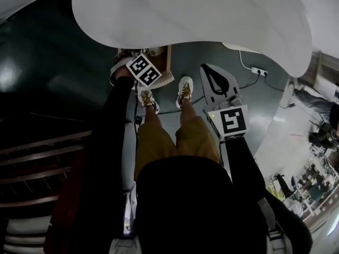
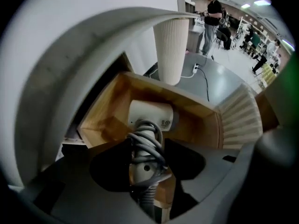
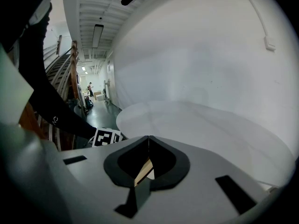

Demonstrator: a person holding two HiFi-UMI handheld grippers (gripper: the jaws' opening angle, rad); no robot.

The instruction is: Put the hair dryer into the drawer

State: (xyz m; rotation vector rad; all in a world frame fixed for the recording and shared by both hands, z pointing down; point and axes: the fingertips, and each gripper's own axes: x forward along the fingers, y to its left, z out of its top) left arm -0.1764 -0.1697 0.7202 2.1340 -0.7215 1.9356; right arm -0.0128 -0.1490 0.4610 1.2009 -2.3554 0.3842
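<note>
Of the two tongs, the left gripper (image 2: 147,160) sits low in the centre of its own view and points steeply down. Its jaws are part-way closed, and the dark pads lie against either side of the handle of the hair dryer (image 2: 150,116). The right gripper (image 3: 148,146), at the bottom centre of its view, is empty, its jaw tips meeting in a thin line.

A white round table (image 1: 185,15) fills the top of the head view. In the left gripper view its underside curves across the upper left, above a ribbed pedestal (image 2: 170,45) at upper centre. Under the table's edge a wooden drawer (image 2: 105,118) stands pulled out, filling the middle of that view. The white body of the hair dryer is inside its walls, near the back, and the handle rises from there toward the camera.

A grey cord (image 2: 148,141) is wound in loops round the handle, right between the pads. Shoes (image 1: 185,89) stand on the dark floor (image 1: 63,73) at the centre of the head view. A power strip (image 1: 258,71) lies on the floor at that view's upper right.
</note>
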